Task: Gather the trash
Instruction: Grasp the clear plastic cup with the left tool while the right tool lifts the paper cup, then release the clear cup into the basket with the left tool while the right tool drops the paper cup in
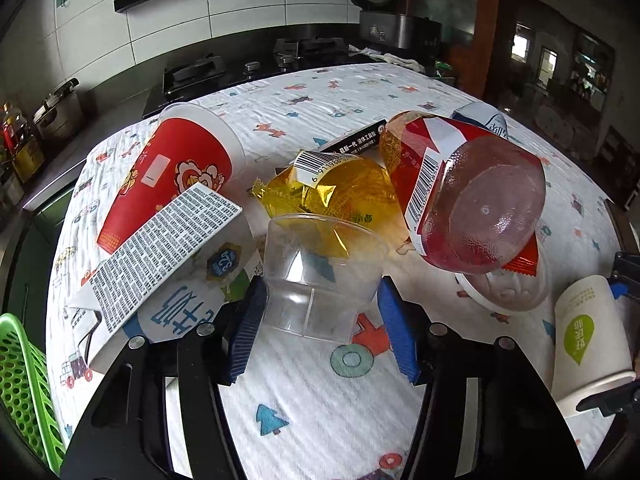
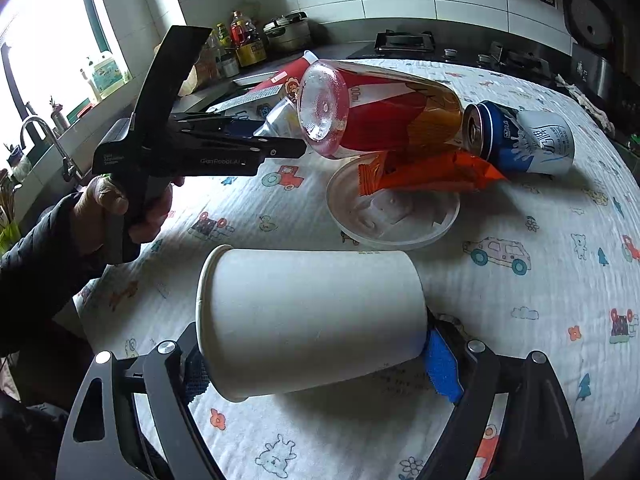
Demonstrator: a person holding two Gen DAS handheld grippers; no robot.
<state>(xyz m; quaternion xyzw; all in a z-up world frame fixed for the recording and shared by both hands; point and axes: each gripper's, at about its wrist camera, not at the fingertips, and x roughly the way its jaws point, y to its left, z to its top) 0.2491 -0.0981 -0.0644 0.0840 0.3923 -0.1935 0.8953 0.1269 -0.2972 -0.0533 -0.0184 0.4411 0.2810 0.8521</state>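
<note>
- The left tongs (image 1: 322,286) have a blue pad on each side of the clear cup (image 1: 320,264) and seem to pinch it.
- The clear cup lies on its side on the desk (image 1: 320,420), just left of the big red bottle (image 1: 460,200) and closer to the camera.
- The right tongs (image 2: 316,352) are clamped on a white paper cup (image 2: 312,320), which sits in front of the red bottle.
- The clear cup is thin and slippery, so I think a soft, steady squeeze is best. Too hard and it may crack or pop out.
- It is wise to lift it straight up first, because a yellow wrapper (image 1: 340,188) touches its rim, left of the red bottle.
- A green basket (image 1: 20,380) shows far left of the red bottle. It may be where the trash goes.
- The left tongs carry the words "GenRobot.AI", as far as I can read them in the right view.
- The red bottle shows "00ml" and a barcode.
- The yellow wrapper has a barcode that starts "6 911988".
- A black box (image 1: 356,140) behind and left of the red bottle has Chinese writing, with "最新一代" on it.
- The milk carton (image 1: 160,248), far left of the red bottle, has tiny print that I cannot read.
- The blue and white can (image 2: 532,140) behind the red bottle has Chinese words that are too blurry to read.
</note>
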